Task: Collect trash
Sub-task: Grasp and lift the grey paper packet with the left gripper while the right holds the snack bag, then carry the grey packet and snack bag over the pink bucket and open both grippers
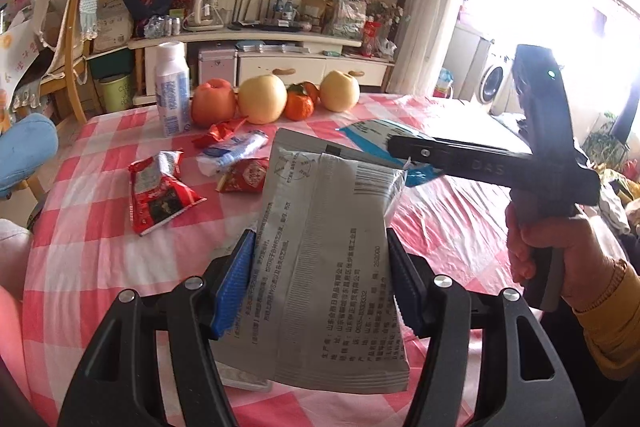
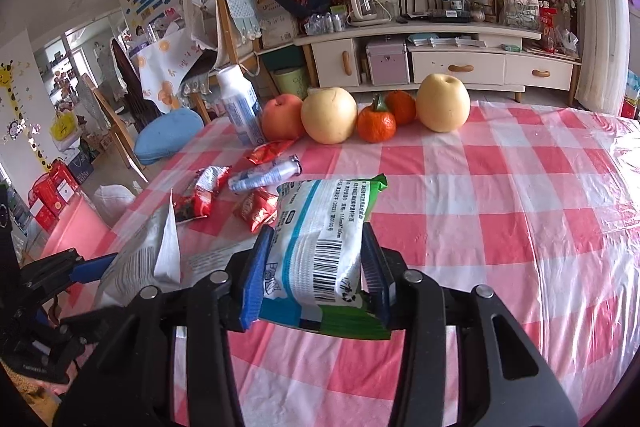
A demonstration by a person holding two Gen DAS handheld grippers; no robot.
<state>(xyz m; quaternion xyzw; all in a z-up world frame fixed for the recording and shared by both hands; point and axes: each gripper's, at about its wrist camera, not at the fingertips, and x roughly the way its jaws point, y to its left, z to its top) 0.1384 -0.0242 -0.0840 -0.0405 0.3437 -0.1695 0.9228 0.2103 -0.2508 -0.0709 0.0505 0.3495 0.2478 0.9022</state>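
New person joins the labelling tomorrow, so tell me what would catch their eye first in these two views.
Each hand-held gripper is shut on trash above the table: the left hand-held gripper clamps a grey printed pouch, the right hand-held gripper a white, blue and green barcoded packet. Behind them the pink checked tablecloth carries a row of fruit at its far edge, with red snack wrappers scattered to the left.

- The left gripper (image 1: 320, 267) clamps a grey printed pouch (image 1: 328, 259) between its blue pads (image 1: 236, 283).
- Ahead and left of the jaws, red snack wrappers (image 1: 160, 191) lie on the checked tablecloth (image 1: 88, 247).
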